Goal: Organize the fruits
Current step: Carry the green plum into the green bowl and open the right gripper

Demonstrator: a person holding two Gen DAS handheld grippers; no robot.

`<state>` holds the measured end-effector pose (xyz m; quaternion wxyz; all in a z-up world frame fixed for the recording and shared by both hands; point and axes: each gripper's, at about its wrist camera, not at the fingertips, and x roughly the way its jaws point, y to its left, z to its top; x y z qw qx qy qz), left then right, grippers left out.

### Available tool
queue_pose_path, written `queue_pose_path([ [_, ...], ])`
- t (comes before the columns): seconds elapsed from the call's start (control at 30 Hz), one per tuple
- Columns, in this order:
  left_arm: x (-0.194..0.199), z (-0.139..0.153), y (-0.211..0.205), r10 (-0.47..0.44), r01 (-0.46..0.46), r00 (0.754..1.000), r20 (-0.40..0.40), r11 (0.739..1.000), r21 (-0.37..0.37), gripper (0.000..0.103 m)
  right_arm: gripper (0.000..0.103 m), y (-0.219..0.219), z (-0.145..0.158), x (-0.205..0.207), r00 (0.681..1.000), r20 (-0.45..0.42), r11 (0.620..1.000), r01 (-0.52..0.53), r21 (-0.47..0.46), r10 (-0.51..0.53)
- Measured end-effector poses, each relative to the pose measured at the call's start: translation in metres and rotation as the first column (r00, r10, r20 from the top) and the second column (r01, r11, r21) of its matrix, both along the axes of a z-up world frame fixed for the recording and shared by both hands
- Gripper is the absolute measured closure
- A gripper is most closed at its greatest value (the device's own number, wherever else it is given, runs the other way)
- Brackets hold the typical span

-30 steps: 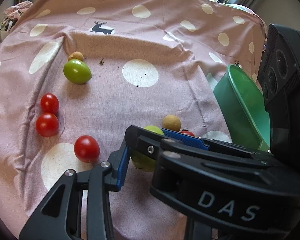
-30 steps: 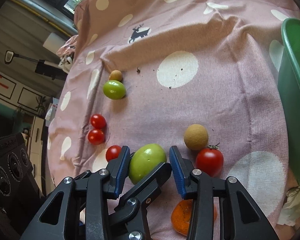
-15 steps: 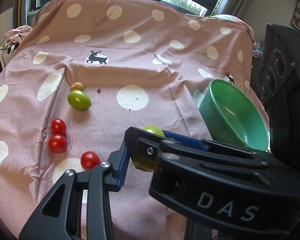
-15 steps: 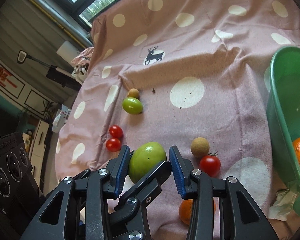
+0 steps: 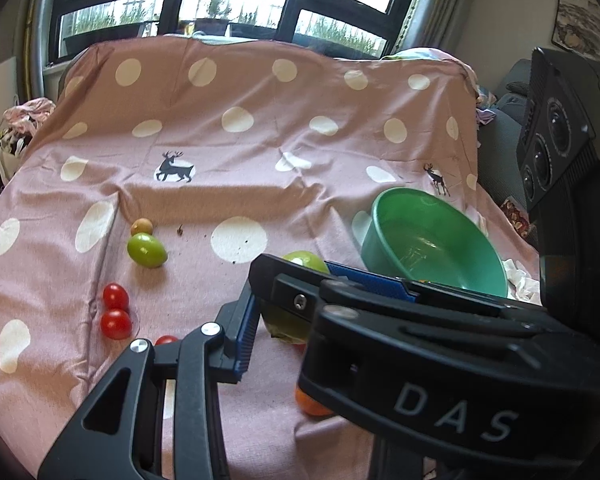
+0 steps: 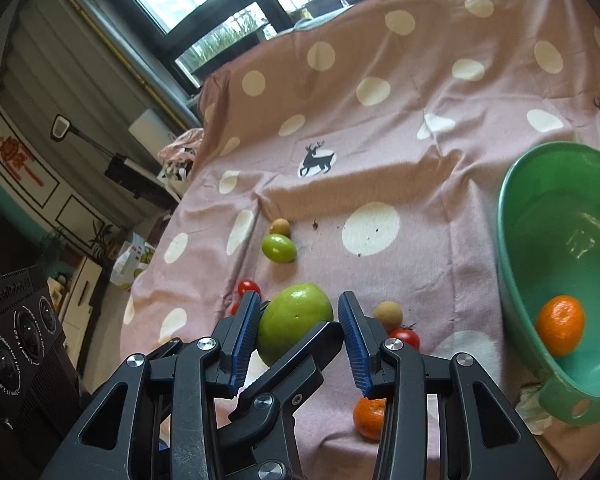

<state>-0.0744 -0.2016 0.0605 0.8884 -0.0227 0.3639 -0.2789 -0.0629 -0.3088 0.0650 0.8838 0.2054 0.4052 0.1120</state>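
From the left wrist, only one blue-padded finger of the left tool (image 5: 276, 320) in sight and the rest hidden, so cannot tell its opening; green fruit (image 5: 300, 264) half covered just beside it, up above the spotted cloth (image 5: 220, 184). From the right wrist, right tool (image 6: 296, 308) closed narrowly on the green fruit, one pad at each side, probably held high for carrying over to the green bowl (image 6: 504, 200) nearby on the right, with one mandarin (image 6: 560, 324) already inside. Smooth, glossy and oval, pale green with one small dark speck.

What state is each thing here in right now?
large green fruit: gripped, lifted off the cloth
right gripper: closed on that fruit
green bowl: holding one orange
second orange: lying on the cloth
small green fruit: lying on the cloth
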Motion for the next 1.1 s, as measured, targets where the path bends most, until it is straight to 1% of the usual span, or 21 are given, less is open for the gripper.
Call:
queue_pose_path([
  [0.4,-0.006,0.018,-0.030,-0.070,0.070,0.995,0.068,0.998,0.002,0.067,0.059,-0.029,0.017,-0.015,0.995,0.069,0.997,0.071,0.019,-0.072],
  [0.63,-0.007,0.026,-0.060,-0.135,0.134,0.986,0.097,0.991,0.016,0.067,0.059,-0.056,0.022,-0.022,0.987,0.093,0.990,0.128,0.051,-0.132],
  [0.87,-0.006,0.026,-0.092,-0.203,0.201,0.975,0.095,0.979,0.031,0.067,0.059,-0.087,0.020,-0.031,0.972,0.090,0.974,0.208,0.089,-0.216],
  [1.1,-0.006,0.022,-0.124,-0.278,0.275,0.957,0.085,0.960,0.047,0.067,0.059,-0.116,0.015,-0.041,0.953,0.077,0.951,0.285,0.118,-0.295],
])
